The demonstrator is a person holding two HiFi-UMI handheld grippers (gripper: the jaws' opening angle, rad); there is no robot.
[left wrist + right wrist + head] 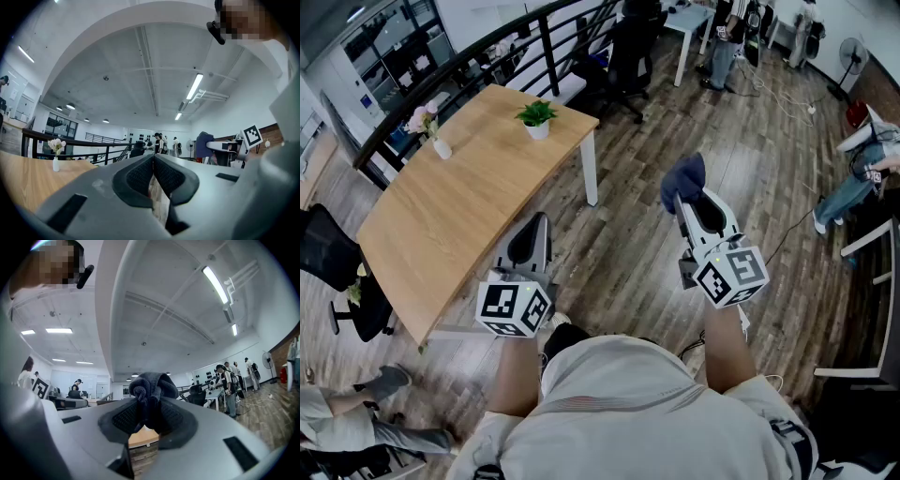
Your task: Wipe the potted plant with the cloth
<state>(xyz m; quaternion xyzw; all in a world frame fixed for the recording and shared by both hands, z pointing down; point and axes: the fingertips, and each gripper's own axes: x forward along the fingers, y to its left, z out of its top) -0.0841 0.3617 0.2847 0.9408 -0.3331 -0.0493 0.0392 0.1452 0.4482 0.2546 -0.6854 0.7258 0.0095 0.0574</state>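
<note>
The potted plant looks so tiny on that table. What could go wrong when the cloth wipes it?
The potted plant is small and stands near the edge of the table, so a wipe might tip it or push it off. The cloth is only pinched by a bunch in the right gripper, so it could slip out. The left gripper is shut and empty, away from the pot, so nothing steadies it.

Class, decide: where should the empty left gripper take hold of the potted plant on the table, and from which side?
Grip the white pot, not the leaves: it stands upright, and its bare sides probably give two jaws a firmer hold. Come in level from the side, below the spreading leaves.
</note>
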